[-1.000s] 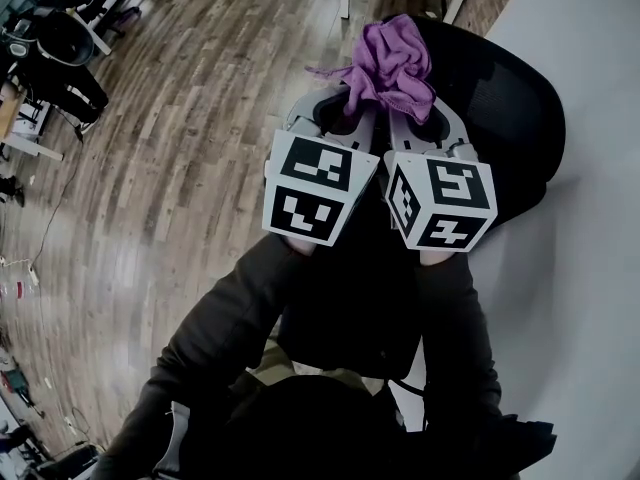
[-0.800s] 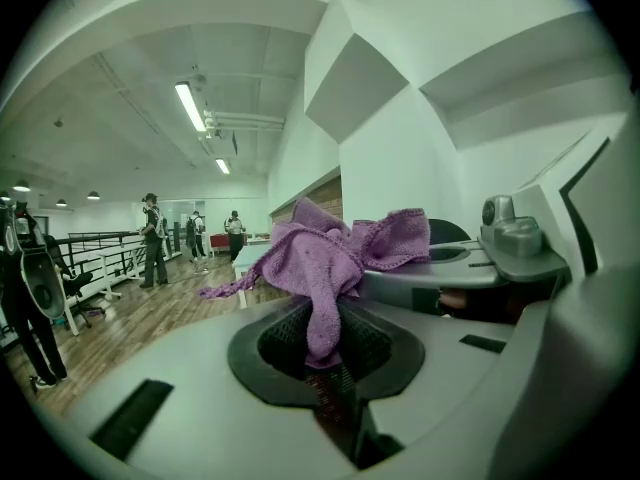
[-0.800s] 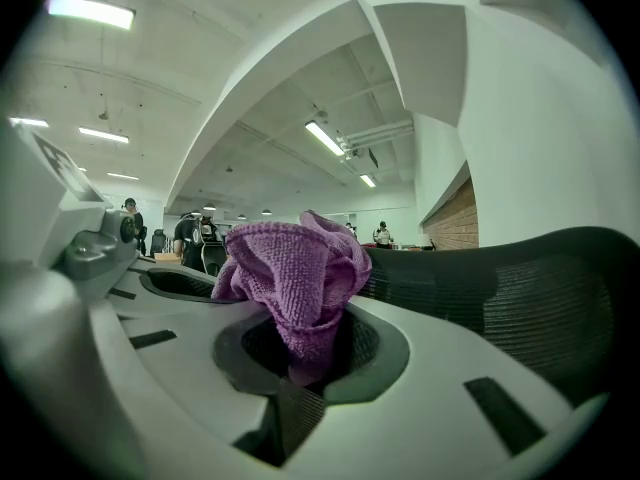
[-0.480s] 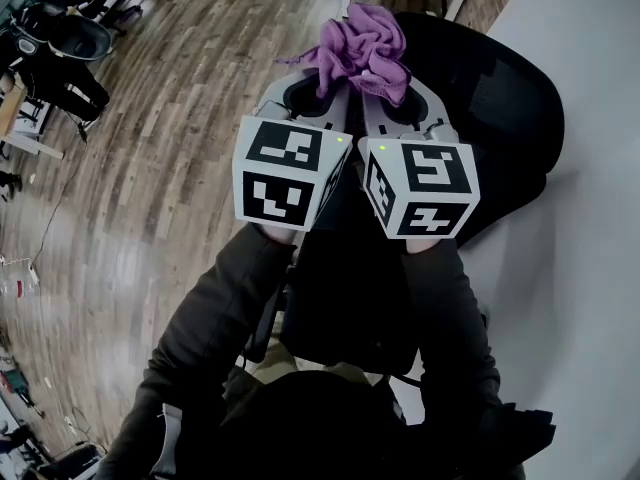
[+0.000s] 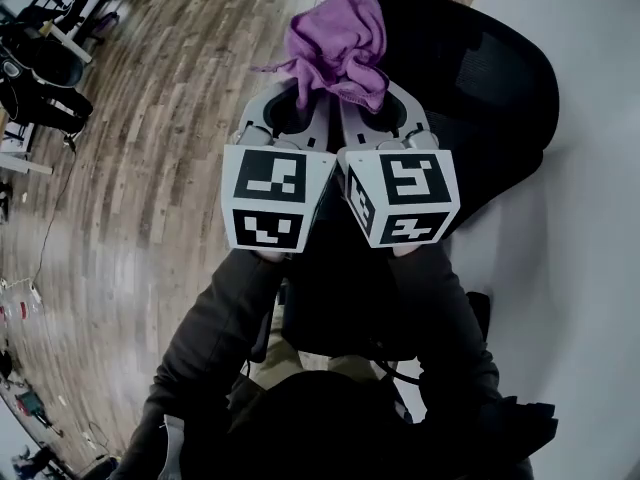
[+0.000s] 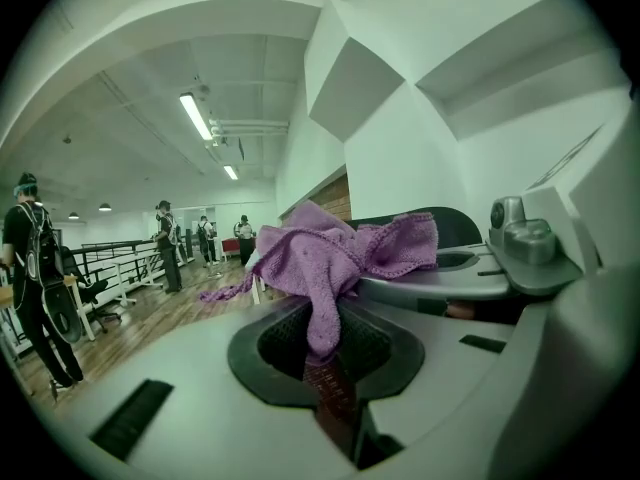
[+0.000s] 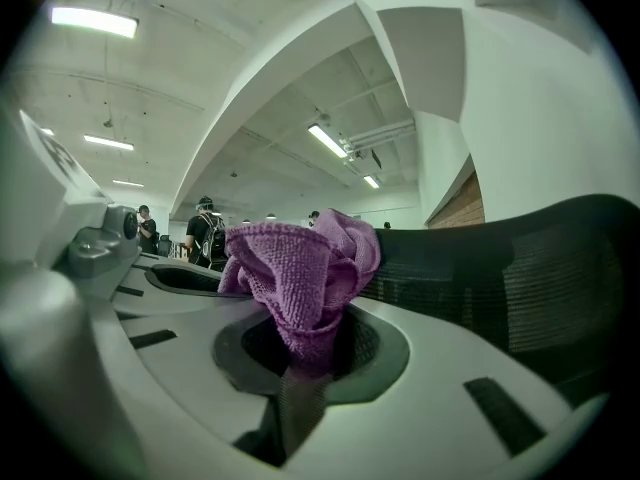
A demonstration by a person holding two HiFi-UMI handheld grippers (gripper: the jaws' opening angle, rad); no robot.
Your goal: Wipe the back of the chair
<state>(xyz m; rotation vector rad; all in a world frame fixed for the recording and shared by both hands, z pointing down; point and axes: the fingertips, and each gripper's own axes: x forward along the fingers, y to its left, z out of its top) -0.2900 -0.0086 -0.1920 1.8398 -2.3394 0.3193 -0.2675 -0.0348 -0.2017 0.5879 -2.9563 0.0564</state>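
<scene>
Wood floor (image 5: 120, 168) beside chair back (image 5: 490, 78). Cloth (image 5: 335, 43) pinched by left hand-held gripper (image 6: 325, 363) and right hand-held gripper (image 7: 300, 363); judged soft, light, limp; bunched fold best gripped.

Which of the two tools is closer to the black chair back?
The right tool: it lies right beside the mesh chair back, while the left tool is on the side toward the wooden floor. Both are shut on the purple cloth.

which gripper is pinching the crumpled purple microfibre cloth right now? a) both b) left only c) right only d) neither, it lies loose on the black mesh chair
a: the crumpled purple microfibre cloth runs down between the closed jaws of the left gripper and of the right gripper alike.
</scene>
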